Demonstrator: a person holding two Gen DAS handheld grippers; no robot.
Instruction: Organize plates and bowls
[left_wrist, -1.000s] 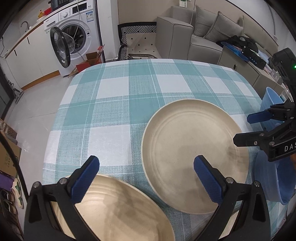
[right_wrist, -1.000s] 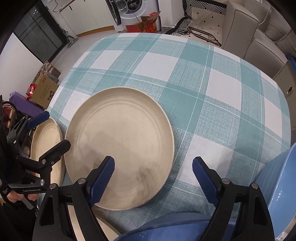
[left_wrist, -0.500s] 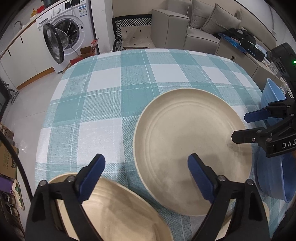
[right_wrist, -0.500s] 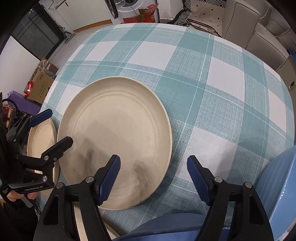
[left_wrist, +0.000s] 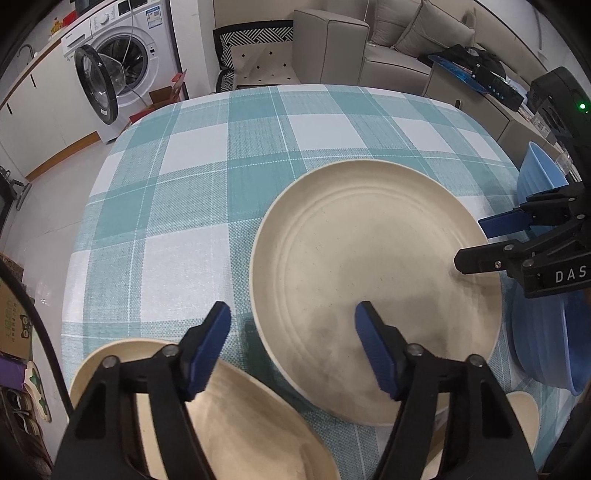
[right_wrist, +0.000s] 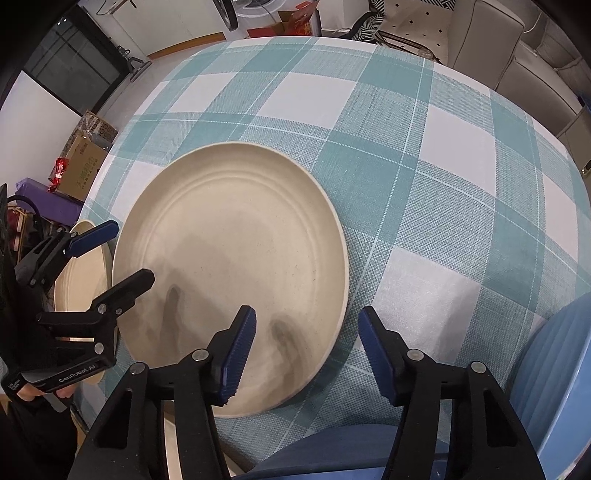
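A large cream plate (left_wrist: 373, 273) lies flat on the checked tablecloth; it also shows in the right wrist view (right_wrist: 229, 266). My left gripper (left_wrist: 293, 328) is open and empty, straddling the plate's near left rim, above a second cream plate (left_wrist: 236, 413) at the table's near edge. My right gripper (right_wrist: 306, 339) is open and empty, straddling the large plate's near right rim. It appears in the left wrist view (left_wrist: 480, 240) at the plate's right edge. A blue bowl (right_wrist: 554, 376) sits close below my right gripper; it also shows in the left wrist view (left_wrist: 539, 339).
The teal and white tablecloth (left_wrist: 221, 177) covers the table. A third cream dish (left_wrist: 524, 417) peeks out at the near right. A washing machine (left_wrist: 122, 70), a chair and a sofa (left_wrist: 388, 48) stand beyond the table. Boxes (right_wrist: 83, 162) lie on the floor.
Both grippers have narrowed their jaws while staying open. The left gripper has shifted right onto the large plate's left rim; the right gripper has moved onto its right rim.
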